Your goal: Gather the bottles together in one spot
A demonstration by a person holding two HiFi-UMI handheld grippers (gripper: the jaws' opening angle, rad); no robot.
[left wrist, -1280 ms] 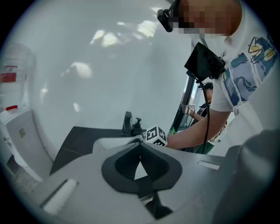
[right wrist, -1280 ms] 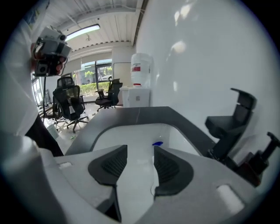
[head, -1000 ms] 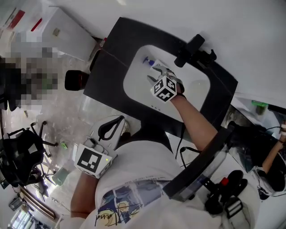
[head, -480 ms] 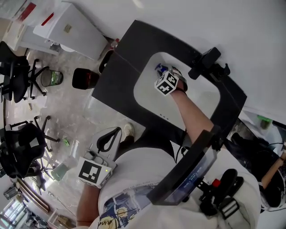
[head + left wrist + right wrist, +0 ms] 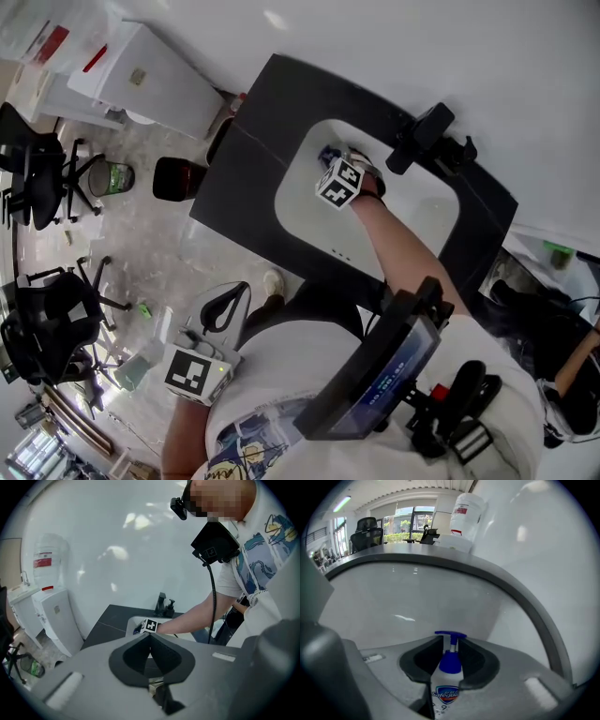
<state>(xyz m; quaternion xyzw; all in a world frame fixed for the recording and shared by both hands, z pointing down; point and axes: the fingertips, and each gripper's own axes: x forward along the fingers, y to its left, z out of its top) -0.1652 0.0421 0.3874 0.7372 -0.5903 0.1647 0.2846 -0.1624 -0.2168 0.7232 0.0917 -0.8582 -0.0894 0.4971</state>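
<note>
Closing on a white Safeguard pump bottle [image 5: 446,692], the right claw [image 5: 450,641] has just been narrowing, and its pads now press the bottle's shoulders on either side of the blue collar. The bottle stands inside the white sink basin [image 5: 422,211], at the basin's left end as the head view shows it. The left claw [image 5: 150,637] is pinched together on nothing, well outside the basin, off the near edge of the dark worktop [image 5: 253,150] around the basin.
</note>
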